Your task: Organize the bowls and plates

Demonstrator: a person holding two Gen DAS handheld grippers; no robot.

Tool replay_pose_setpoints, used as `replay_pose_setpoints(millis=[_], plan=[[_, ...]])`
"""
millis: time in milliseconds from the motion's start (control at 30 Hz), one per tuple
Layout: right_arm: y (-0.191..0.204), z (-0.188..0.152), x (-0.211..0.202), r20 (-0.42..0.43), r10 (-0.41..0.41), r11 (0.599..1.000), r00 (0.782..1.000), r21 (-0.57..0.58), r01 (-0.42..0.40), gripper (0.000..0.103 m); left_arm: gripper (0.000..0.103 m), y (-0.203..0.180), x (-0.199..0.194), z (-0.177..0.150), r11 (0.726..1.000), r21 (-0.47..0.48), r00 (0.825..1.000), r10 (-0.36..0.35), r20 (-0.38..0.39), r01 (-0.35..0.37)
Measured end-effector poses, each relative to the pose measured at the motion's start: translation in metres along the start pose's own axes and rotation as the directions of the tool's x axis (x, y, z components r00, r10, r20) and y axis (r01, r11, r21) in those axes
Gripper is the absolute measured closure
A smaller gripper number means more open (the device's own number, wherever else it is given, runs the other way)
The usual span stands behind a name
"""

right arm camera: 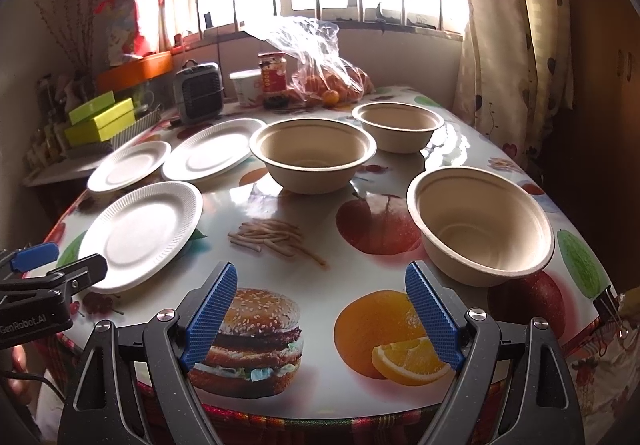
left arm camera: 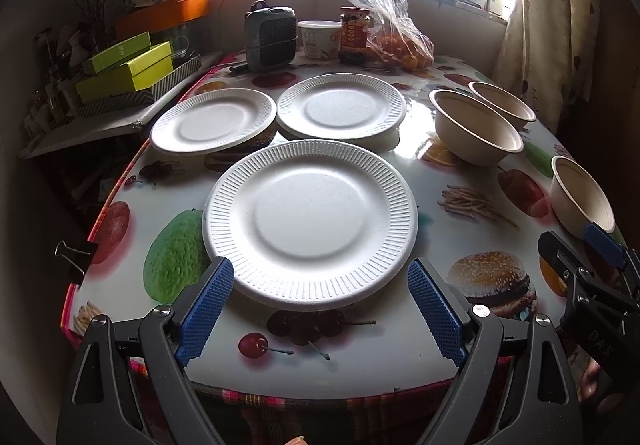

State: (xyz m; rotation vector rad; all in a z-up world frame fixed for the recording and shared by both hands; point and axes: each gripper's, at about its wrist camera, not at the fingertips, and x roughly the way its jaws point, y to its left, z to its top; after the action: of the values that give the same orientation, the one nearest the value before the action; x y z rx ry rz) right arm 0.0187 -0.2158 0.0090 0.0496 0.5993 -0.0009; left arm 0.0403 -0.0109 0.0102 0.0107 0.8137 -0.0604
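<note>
Two handheld grippers hover at the near edge of a worktop (left arm camera: 400, 341) covered in a glossy cloth printed with fruit and burgers. Nothing is held yet.

The left gripper (left arm camera: 320, 307) has its blue-padded fingers spread wide, empty. The nearest plate (left arm camera: 310, 223), white with a ribbed rim, lies flat with its near edge between the fingertips, so this gripper seems lined up to take that plate first. Two more plates lie beyond it: the left plate (left arm camera: 213, 121) and the right plate (left arm camera: 341, 107), just beside each other, rims nearly touching.

The right gripper (right arm camera: 320, 309) is also wide and empty, above a printed burger and orange. The nearest bowl (right arm camera: 482, 227), tan and upright, sits just ahead of the right finger. A middle bowl (right arm camera: 313, 155) stands further ahead, and a far bowl (right arm camera: 398, 127) behind that. Plates lie to the left and bowls to the right, each gripper facing one kind, which suggests stacking like with like.

At the far end, well beyond both sets of fingers, stand a small grey heater (left arm camera: 271, 35), a white tub (left arm camera: 320, 39), a red-labelled jar (left arm camera: 354, 33) and a plastic bag of oranges (left arm camera: 394, 33).

The window glare washes out detail behind. Whether any plate is a stack of several cannot be told. In the left view the nearest bowl is partly hidden by the other gripper.
</note>
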Motion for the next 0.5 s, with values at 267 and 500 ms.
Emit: replay_pose_setpoints(millis=[267,500], plan=[[-0.0014,0.0025,0.0025,-0.021,0.019,0.999,1.000,0.031,-0.019,0.016,0.014,0.0010,0.0010,0.0015,1.000,0.001,1.000,0.000,0.001,0.000],[-0.0004,0.0025,0.0024,-0.023,-0.008,1.000,1.000,-0.014,0.007,0.016,0.014,0.0021,0.0019,0.0024,1.000,-0.002,1.000,-0.002,0.000,0.002]])
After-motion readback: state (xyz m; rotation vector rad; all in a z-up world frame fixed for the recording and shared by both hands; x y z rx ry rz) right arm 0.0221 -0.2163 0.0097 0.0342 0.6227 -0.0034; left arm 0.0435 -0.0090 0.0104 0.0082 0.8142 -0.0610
